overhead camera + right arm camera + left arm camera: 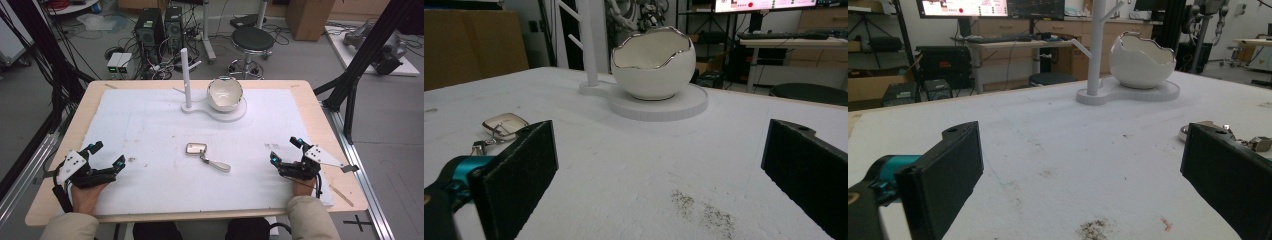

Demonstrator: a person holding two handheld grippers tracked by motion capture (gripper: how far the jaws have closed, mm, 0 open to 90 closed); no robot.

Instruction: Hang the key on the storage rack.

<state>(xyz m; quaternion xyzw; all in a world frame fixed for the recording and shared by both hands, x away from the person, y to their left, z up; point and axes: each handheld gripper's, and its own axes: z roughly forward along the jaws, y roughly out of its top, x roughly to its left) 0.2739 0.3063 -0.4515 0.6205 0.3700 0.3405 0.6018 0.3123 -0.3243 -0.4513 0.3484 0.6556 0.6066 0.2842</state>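
- High view, centre of frame: key fob point(196, 148) with its strap lies flat on the white mat point(150, 125), well apart from both grippers.
- Upper centre: egg-shaped bowl point(225, 93) sits on a white stand point(239, 113), beside an upright peg post point(185, 75); both lie beyond the fob.
- Lower left: left gripper point(106, 156) rests on the mat, jaws spread wide, nothing between them.
- Lower right: right gripper point(286, 151) rests likewise, jaws wide apart, nothing held.
- Right gripper view: fob point(504, 125) shows at left, just past the left jaw.
- Judgement: no pick-up has begun. Recommended: bring one gripper in low over the fob body, straddle its short sides, close squarely; avoid pinching the loose strap alone, which would let the fob swing.
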